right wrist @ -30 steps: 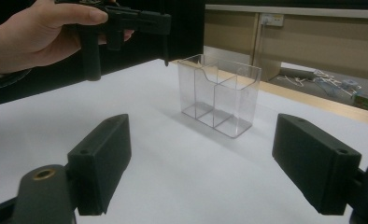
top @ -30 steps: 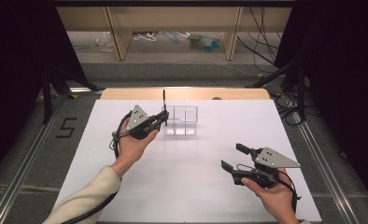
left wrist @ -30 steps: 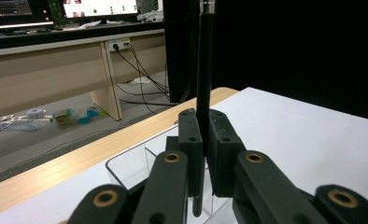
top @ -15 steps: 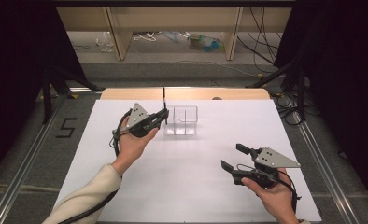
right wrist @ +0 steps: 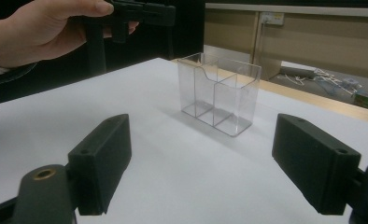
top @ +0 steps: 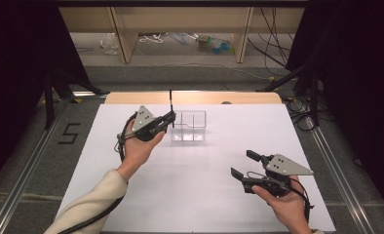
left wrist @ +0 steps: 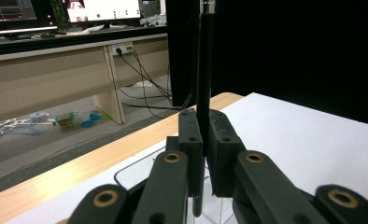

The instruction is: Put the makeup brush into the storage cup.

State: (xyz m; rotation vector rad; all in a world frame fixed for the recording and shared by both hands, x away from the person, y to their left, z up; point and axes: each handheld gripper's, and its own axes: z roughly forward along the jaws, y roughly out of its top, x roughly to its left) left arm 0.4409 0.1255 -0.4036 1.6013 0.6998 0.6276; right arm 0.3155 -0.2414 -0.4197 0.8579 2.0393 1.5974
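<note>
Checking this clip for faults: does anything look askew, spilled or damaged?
Nothing stands out. The clear holder stands upright and empty on the white table; the left gripper holds a black pen upright beside it.

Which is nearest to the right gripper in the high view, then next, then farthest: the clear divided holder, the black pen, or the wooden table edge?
From the right gripper:
1. Clear divided holder, up and to its left on the white sheet.
2. Black pen, upright in the left gripper, just left of the holder.
3. Wooden table edge, along the far side beyond the sheet.
</note>
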